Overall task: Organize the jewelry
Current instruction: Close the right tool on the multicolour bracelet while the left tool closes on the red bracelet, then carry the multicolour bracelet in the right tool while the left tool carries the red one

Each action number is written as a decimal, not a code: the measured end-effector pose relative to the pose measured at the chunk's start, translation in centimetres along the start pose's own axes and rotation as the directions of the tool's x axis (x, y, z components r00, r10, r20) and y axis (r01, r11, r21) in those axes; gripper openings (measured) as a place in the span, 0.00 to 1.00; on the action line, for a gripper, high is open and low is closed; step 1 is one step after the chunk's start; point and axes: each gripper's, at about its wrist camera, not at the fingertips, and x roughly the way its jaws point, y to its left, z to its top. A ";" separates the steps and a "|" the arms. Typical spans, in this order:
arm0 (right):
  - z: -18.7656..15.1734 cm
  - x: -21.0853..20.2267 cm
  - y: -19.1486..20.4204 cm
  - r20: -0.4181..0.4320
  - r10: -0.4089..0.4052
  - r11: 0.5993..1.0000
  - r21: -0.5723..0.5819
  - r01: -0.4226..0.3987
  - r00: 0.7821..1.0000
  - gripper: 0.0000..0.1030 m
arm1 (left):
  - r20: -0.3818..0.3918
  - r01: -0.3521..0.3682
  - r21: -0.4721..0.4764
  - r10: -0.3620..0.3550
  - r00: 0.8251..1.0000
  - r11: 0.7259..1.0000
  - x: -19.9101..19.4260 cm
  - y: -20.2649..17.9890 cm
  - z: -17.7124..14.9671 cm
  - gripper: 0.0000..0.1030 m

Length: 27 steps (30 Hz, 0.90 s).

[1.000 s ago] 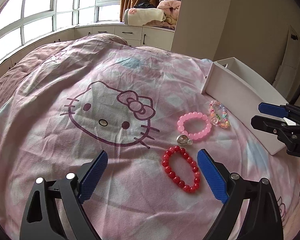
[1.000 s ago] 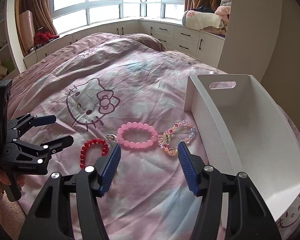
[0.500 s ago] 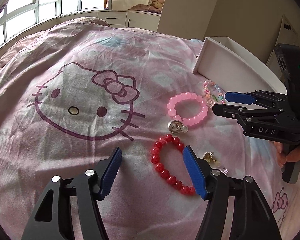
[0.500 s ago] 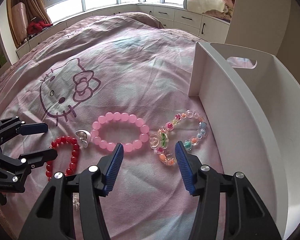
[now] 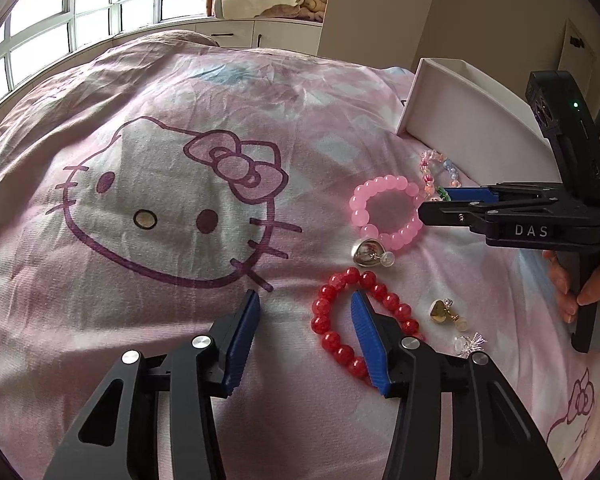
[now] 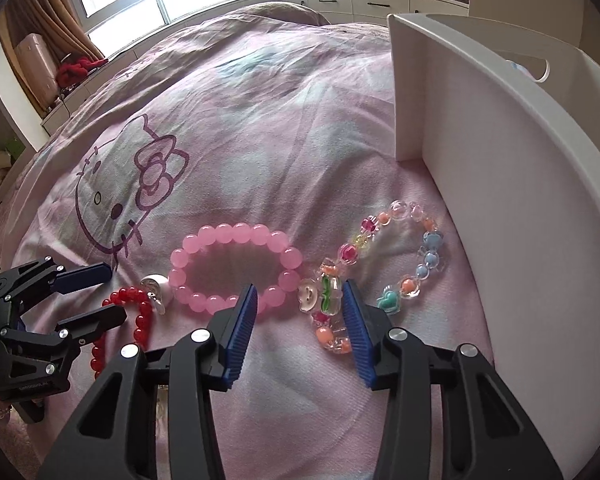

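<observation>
A red bead bracelet (image 5: 332, 322) lies on the pink Hello Kitty bedspread. My left gripper (image 5: 306, 312) is open, low over it, its right finger inside the ring. A pink bead bracelet (image 6: 232, 266) lies beside a multicoloured bead bracelet (image 6: 384, 264). My right gripper (image 6: 298, 304) is open, its fingers either side of the multicoloured bracelet's near end. A silver heart charm (image 5: 368, 252), a gold charm (image 5: 440, 310) and a small silver trinket (image 5: 470, 342) lie nearby. The white box (image 6: 500, 168) stands at the right.
Bedspread (image 5: 160, 160) fills both views. Window and white cabinets (image 5: 240, 34) stand behind the bed with folded blankets on top. A hand (image 5: 580, 280) holds the right gripper's handle.
Both grippers have moved down and forward and closed partway. The left now straddles the red bracelet's left side; the right now straddles the multicoloured bracelet's near end.
</observation>
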 end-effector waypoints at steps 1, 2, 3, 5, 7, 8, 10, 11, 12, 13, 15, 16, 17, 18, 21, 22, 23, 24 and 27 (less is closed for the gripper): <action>-0.3 0.1 0.1 -0.015 -0.002 1.000 -0.011 0.002 1.000 0.35 | 0.001 0.001 -0.004 -0.001 1.000 1.000 0.0 0.1 0.0 0.48; -0.6 0.0 0.3 -0.024 -0.013 0.999 -0.036 0.012 1.000 0.31 | 0.002 0.000 -0.009 0.000 1.000 1.000 0.0 0.2 0.0 0.47; -1.0 -0.1 0.6 -0.028 -0.021 0.998 -0.063 0.019 0.999 0.30 | 0.003 -0.001 -0.014 0.001 1.000 1.000 0.0 0.3 -0.1 0.45; -1.6 -0.4 1.0 -0.040 -0.027 0.996 -0.085 0.023 0.999 0.25 | 0.005 -0.004 -0.028 0.004 1.000 1.000 -0.1 0.5 -0.1 0.41; -2.1 -0.6 1.1 -0.052 -0.015 0.997 -0.073 0.011 0.999 0.21 | 0.007 0.000 -0.048 0.000 1.000 0.999 -0.3 0.8 -0.2 0.32; -2.3 -0.8 1.1 -0.055 -0.011 0.998 -0.068 0.007 0.998 0.21 | 0.006 0.007 -0.060 -0.006 1.000 0.998 -0.3 1.1 -0.3 0.30; -2.8 -1.0 1.4 -0.061 -0.003 0.998 -0.061 0.000 0.998 0.21 | 0.003 0.025 -0.088 -0.025 1.000 0.996 -0.4 1.4 -0.4 0.20; -3.1 -1.2 1.6 -0.064 0.000 0.998 -0.063 -0.004 0.998 0.21 | 0.000 0.035 -0.101 -0.035 0.999 0.994 -0.4 1.6 -0.5 0.18; -3.5 -1.4 1.8 -0.067 0.003 0.998 -0.069 -0.008 0.998 0.21 | -0.003 0.044 -0.112 -0.044 0.999 0.993 -0.5 1.7 -0.6 0.15; -3.8 -1.6 2.1 -0.068 0.006 0.997 -0.075 -0.011 0.998 0.21 | -0.005 0.048 -0.119 -0.049 0.999 0.992 -0.5 1.7 -0.7 0.14; -4.5 -2.0 2.5 -0.064 0.012 0.997 -0.080 -0.017 0.998 0.21 | -0.007 0.045 -0.119 -0.046 0.999 0.992 -0.7 1.5 -0.8 0.14; -4.8 -2.3 2.6 -0.059 0.017 0.997 -0.078 -0.021 0.998 0.21 | -0.008 0.042 -0.116 -0.044 0.999 0.992 -0.8 1.4 -0.9 0.14; -5.1 -2.6 2.8 -0.056 0.022 0.997 -0.074 -0.026 0.998 0.21 | -0.009 0.041 -0.112 -0.042 0.999 0.993 -1.0 1.2 -0.9 0.14; -5.3 -2.9 2.9 -0.054 0.027 0.997 -0.071 -0.030 0.998 0.21 | -0.007 0.039 -0.107 -0.040 0.999 0.993 -1.2 1.1 -1.0 0.14; -6.0 -3.7 3.2 -0.048 0.039 0.997 -0.067 -0.042 0.998 0.21 | 0.009 0.013 -0.086 -0.013 1.000 0.996 -2.1 0.5 -1.3 0.14; -6.2 -4.0 3.3 -0.048 0.042 0.997 -0.069 -0.046 0.998 0.21 | 0.017 0.004 -0.075 -0.002 1.000 0.997 -2.6 0.3 -1.3 0.14; -6.3 -4.4 3.4 -0.046 0.047 0.996 -0.069 -0.050 0.998 0.21 | 0.024 0.000 -0.067 0.001 1.000 0.998 -3.0 0.1 -1.3 0.14; -6.5 -4.7 3.5 -0.043 0.053 0.996 -0.066 -0.056 0.998 0.21 | 0.030 -0.002 -0.065 0.004 1.000 0.998 -3.3 0.0 -1.3 0.14; -6.9 -6.1 3.5 -0.020 0.080 0.996 -0.044 -0.080 0.997 0.21 | 0.048 -0.005 -0.076 0.009 0.999 0.997 -4.3 -0.2 -1.3 0.14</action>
